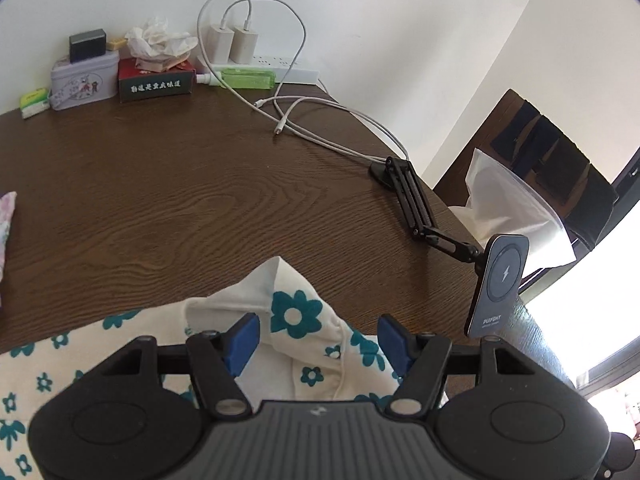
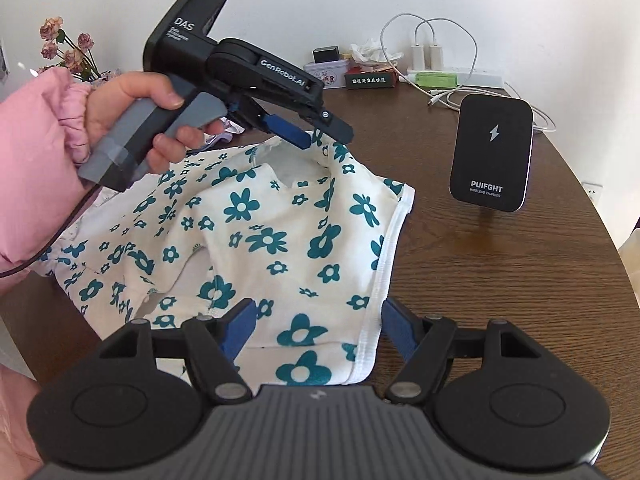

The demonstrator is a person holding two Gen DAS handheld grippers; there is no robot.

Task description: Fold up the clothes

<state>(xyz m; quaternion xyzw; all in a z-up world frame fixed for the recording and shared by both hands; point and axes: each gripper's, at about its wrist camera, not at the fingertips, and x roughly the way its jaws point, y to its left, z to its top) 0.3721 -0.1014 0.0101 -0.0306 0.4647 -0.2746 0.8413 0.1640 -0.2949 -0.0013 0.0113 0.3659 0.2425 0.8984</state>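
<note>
A white garment with teal flowers (image 2: 280,232) lies loosely folded on the brown wooden table (image 2: 500,280). My right gripper (image 2: 318,332) hovers over its near hemmed edge, jaws wide apart, pads not pressing the cloth. A hand in a pink sleeve (image 2: 36,168) holds my left gripper (image 2: 320,136) over the garment's far edge. In the left wrist view a bunched part of the garment (image 1: 296,312) rises between the spread blue fingers (image 1: 244,340) of the left gripper (image 1: 319,340), and the pads stand apart from it.
A black wireless charger (image 2: 492,152) on a folding arm (image 1: 416,204) stands at the table's right edge. Along the back wall are white cables (image 1: 320,120), a power strip (image 1: 276,64), a tissue box (image 1: 156,80) and a tin (image 1: 84,76). Dried flowers (image 2: 68,48) stand at the far left.
</note>
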